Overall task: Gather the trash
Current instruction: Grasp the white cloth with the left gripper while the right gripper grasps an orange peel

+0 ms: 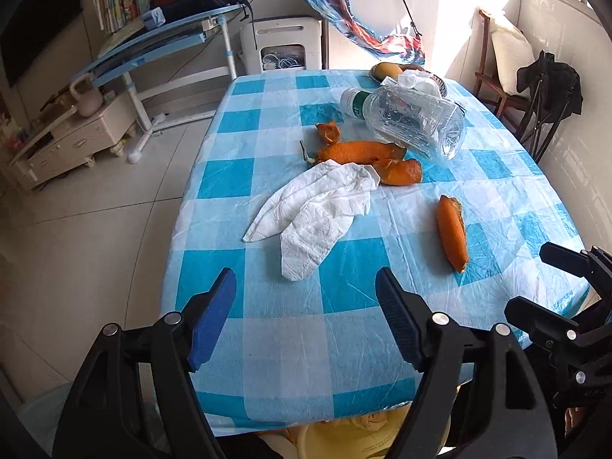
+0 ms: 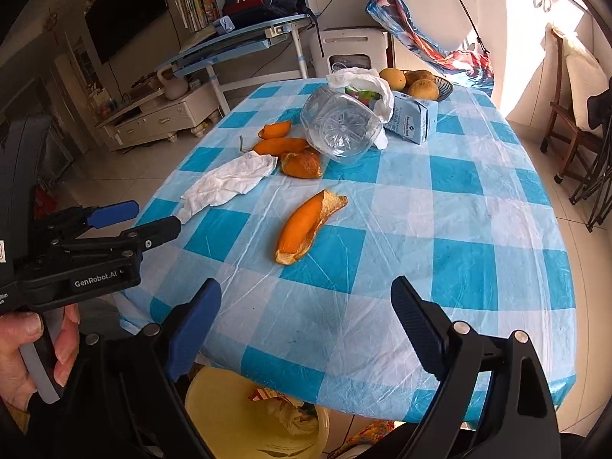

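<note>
- The left gripper (image 1: 306, 311) hung above the near edge of the table (image 1: 344, 363), its blue-padded jaws apart with nothing between them.
- The right gripper (image 2: 306, 319) also hung over the near edge, jaws spread wide and empty.
- In the right wrist view a hand (image 2: 26, 352) held the left gripper's handle at the left border.
- A crumpled tissue (image 1: 317, 210) lay on the checked cloth ahead of the left gripper, apart from its pads.
- A single peel (image 2: 306, 227) lay alone near the middle of the table, ahead of the right gripper and to the right of the tissue.
- More peels (image 1: 367, 157) lay in a cluster just beyond the tissue, one of them touching its far end.
- A clear plastic bottle (image 1: 413, 122) lay on its side behind the cluster, its base toward the cameras.
- Behind the bottle sat a white plastic bag (image 2: 363, 84), a blue carton (image 2: 413, 118) just right of it, and a bowl (image 2: 443, 88) of fruit at the far edge.
- A yellow bin (image 2: 244, 420) stood on the floor below the table's near edge, with crumpled scraps inside it.
</note>
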### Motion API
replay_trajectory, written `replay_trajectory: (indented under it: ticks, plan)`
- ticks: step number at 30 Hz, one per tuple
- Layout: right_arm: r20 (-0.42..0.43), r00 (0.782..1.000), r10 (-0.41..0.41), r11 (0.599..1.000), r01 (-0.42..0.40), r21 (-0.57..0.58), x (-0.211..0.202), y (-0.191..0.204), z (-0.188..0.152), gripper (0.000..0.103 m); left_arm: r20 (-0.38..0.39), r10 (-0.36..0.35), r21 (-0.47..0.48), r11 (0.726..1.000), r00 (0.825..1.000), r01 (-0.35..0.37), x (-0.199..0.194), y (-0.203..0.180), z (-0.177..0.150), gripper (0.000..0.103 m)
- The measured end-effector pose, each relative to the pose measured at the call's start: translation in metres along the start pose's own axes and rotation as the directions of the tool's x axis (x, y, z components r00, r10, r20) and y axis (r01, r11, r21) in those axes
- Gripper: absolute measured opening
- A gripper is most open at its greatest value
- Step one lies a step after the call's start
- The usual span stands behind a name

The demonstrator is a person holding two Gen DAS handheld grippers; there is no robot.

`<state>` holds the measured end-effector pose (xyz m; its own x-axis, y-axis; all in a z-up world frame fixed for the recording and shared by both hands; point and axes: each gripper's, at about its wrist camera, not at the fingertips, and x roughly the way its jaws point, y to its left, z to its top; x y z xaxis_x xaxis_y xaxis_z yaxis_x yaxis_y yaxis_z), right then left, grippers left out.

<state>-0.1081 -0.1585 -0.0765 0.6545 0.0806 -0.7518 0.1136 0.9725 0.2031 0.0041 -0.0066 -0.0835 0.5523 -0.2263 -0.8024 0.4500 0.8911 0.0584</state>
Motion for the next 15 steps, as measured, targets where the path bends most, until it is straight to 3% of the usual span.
replay_trajectory:
  ticks: [5, 13, 15]
  plan:
    - [-0.021, 1.0, 0.02, 0.997, -0.018, 0.072, 0.028, -0.01, 0.017, 0.082, -0.036, 0.008, 0.015, 1.0, 0.999, -0.008, 0.039, 0.006, 0.031, 0.074]
    - [-0.059, 0.998, -0.01, 1.0, 0.011, 0.007, 0.065, 0.003, 0.038, 0.067, -0.094, -0.004, 0.035, 0.999, 0.996, 0.007, 0.077, 0.003, 0.042, 0.074]
    - [-0.06, 0.998, -0.021, 1.0, 0.02, -0.008, 0.068, 0.003, 0.041, 0.056, -0.101, -0.033, 0.022, 0.999, 0.994, 0.035, 0.08, 0.002, 0.042, 0.073]
